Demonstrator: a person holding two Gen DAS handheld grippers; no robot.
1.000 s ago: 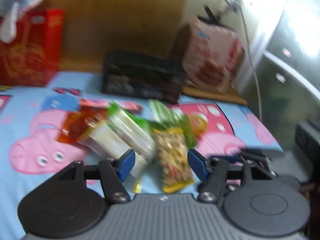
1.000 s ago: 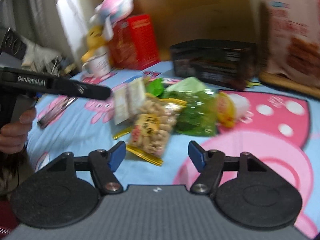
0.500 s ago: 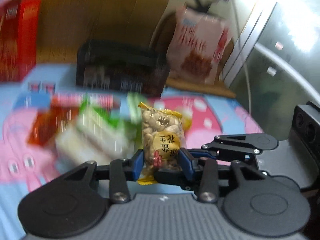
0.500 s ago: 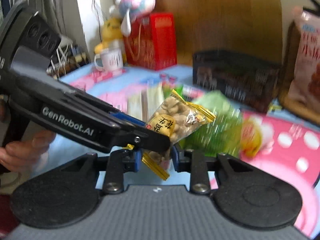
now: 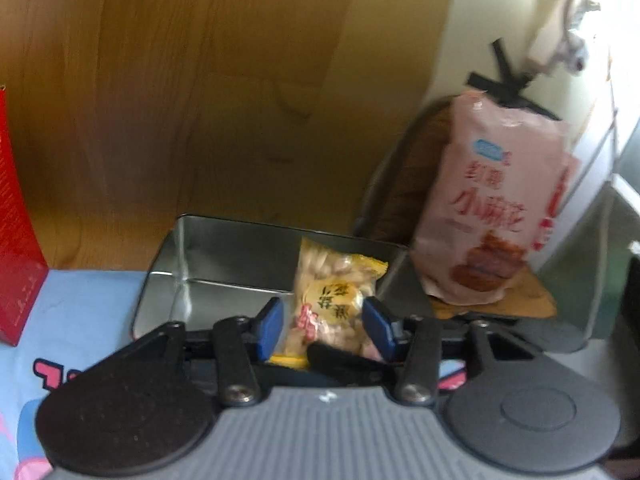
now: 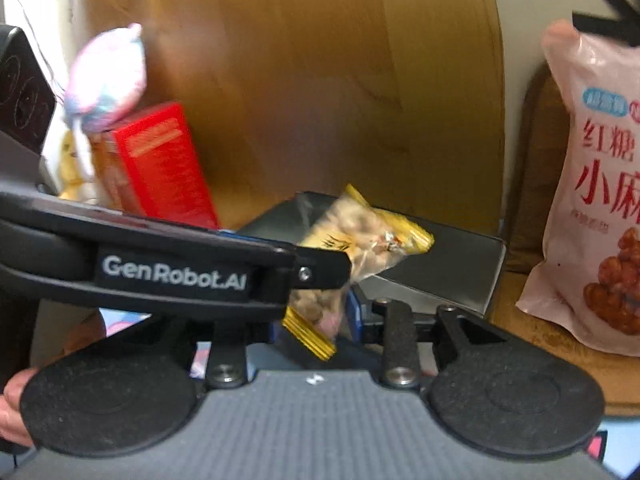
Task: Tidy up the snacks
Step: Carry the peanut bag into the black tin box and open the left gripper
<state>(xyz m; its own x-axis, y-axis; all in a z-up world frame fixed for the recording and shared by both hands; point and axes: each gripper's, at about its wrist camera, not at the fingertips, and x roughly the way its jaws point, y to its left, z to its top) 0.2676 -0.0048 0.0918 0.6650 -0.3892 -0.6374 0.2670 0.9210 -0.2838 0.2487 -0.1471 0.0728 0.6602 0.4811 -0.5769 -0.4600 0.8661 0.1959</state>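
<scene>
We see both grippers, left gripper [image 5: 323, 326] and right gripper [image 6: 316, 320], clamping yellow-edged clear peanut packet [image 5: 334, 300] above near rim of open rectangular metal tin [image 5: 224, 256]; tin floor bare leftward.

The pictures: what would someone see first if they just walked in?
A yellow peanut packet sits front and centre, pinched by the left gripper and the right gripper, over an open metal tin. To the right, a big pink snack bag stands against the wall.
</scene>
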